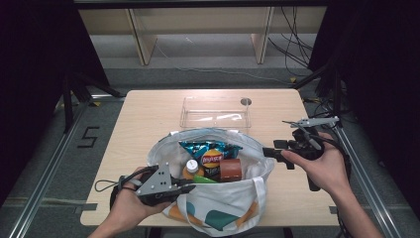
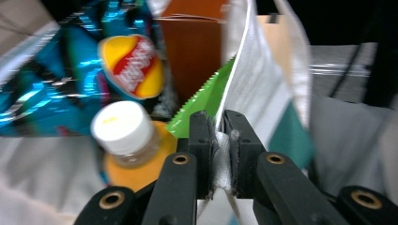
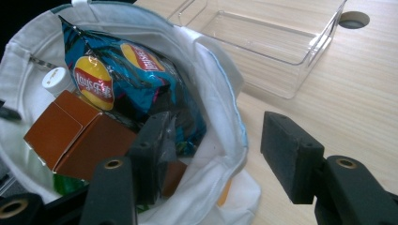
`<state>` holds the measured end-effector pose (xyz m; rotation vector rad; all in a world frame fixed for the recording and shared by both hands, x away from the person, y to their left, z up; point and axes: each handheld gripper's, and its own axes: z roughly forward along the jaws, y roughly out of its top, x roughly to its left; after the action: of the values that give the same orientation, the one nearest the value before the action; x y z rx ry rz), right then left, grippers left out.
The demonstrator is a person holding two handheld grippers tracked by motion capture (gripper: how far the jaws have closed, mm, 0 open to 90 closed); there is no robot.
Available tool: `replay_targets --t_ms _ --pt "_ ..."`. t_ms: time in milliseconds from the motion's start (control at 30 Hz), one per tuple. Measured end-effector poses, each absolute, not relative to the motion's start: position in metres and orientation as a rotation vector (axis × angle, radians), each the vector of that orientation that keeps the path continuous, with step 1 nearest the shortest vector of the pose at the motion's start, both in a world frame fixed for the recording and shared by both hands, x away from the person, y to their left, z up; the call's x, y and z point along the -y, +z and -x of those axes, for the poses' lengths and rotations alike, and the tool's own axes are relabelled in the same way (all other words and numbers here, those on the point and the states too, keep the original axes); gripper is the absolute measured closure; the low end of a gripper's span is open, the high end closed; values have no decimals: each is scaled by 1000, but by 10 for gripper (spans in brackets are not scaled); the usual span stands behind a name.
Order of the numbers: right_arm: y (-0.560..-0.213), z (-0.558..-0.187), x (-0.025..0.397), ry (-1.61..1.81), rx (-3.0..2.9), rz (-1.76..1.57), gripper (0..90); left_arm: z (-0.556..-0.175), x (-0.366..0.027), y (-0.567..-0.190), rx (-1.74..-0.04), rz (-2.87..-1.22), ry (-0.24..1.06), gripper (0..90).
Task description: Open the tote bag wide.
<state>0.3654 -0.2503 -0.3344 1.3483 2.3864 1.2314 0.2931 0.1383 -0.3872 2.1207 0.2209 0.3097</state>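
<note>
I see a light wood table (image 1: 148, 114) in the middle | grey floor (image 1: 208, 62) behind | wood shelf legs (image 1: 141, 42) up top | dark sides

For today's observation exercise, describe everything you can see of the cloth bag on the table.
The cloth bag is white fabric with teal and orange patches and a white strap handle. It sits open at the table's near edge, its mouth spread wide. Inside are a blue chip packet, a brown box, an orange bottle with a white cap, and a green packet. The left claw pinches its near rim; the right claw straddles its far rim, open.
</note>
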Motion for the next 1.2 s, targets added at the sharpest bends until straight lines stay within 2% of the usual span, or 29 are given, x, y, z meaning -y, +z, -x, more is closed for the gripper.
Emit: replay_targets --t_ms 267,533,633,667,800,933,1000,1100,1200 --pt "-346 -368 248 1183 -2420 -1390 453 -291 -135 -411 -232 -2178 192 816" --pt "-353 -362 248 1117 -2452 -1426 490 -296 -126 -432 -260 -2224 142 817" --pt "-363 -362 248 1095 -2480 -1417 521 -297 -125 -436 -286 -2241 147 817" --pt "-370 -363 248 1084 -2506 -1411 569 -297 -125 -438 -282 -2256 142 817" --pt "-381 -367 247 1097 -2514 -1395 612 -299 -123 -449 -330 -2282 114 816" --pt "-381 -364 241 1063 -2516 -1491 612 -298 -121 -455 -357 -2310 106 815" --pt "-381 -367 244 1053 -2512 -1378 603 -298 -120 -459 -359 -2342 100 813" --pt "-378 -364 243 1093 -2508 -1389 579 -297 -121 -457 -367 -2335 104 801" --pt "-375 -364 247 1094 -2509 -1356 538 -296 -122 -455 -369 -2326 98 711"
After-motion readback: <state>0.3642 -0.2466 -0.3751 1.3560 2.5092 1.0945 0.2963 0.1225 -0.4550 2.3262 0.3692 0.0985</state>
